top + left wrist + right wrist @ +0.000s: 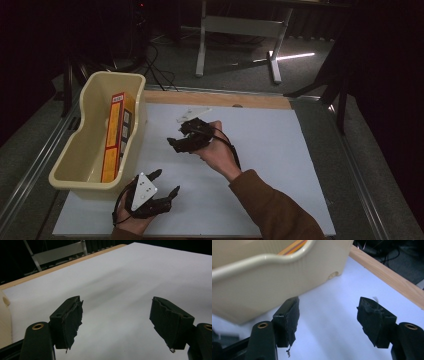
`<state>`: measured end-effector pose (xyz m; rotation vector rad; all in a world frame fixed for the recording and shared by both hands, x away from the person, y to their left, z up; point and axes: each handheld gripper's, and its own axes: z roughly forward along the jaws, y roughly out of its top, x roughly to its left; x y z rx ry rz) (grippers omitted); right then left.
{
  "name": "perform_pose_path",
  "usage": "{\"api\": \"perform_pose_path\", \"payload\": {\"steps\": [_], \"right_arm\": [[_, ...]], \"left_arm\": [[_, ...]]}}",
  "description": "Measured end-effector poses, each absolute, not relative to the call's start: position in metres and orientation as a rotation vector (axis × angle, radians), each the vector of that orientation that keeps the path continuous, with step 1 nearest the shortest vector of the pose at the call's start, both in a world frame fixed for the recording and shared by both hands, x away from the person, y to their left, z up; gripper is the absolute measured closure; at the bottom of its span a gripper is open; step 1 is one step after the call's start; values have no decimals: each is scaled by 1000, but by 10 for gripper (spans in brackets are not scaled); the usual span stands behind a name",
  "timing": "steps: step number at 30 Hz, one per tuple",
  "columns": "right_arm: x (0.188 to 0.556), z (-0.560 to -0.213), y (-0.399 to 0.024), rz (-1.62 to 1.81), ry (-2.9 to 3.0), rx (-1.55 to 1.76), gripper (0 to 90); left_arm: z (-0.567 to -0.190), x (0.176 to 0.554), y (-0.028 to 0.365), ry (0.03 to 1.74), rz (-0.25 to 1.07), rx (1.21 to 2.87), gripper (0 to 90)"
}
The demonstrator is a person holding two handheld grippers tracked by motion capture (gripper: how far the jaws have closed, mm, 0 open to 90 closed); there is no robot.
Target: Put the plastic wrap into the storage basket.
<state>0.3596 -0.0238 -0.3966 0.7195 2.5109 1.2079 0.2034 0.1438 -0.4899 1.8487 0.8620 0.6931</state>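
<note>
While the cream plastic bin point(80, 165) stands at the left edge of the white sheet point(280, 165), it serves as the landmark for everything else. The yellow and red box point(114, 135) already lies inside the bin, leaning on edge against the wall nearest the middle of the sheet, so the putting-in looks done as far as can be judged. No other loose item lies on the sheet beside the bin, and what is left seems to be only drawing the hands clear.

The right gripper point(189, 135) hangs over the sheet just beside the bin's long wall, its jaws spread with nothing between them; the right gripper view shows the bin's outer wall point(262, 287) close ahead and a strip of the box's edge point(294, 246) over the rim. The left gripper point(162, 184) rests near the bin's near corner, jaws likewise standing apart and empty, looking across bare sheet point(120, 290).

The box's print is too small to read, and its lower end is hidden by the bin's near wall. Whether anything else lies on the bin's floor behind the box cannot be told. The room beyond the bin is dark, with a table frame point(240, 30) and cables only dimly visible.
</note>
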Motion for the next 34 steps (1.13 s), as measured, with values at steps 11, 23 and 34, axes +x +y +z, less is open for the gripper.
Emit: {"api": "perform_pose_path", "payload": {"steps": [11,23,34], "right_arm": [[326,-439,-121,1237,2395,723,302],[286,-481,-244,1393,2189,923,280],[253,-489,-276,1399,2121,853,254]], "left_arm": [[-490,206,147,889,687,1843,257],[-491,208,148,913,688,1838,257],[-490,209,150,918,691,1833,256]]}}
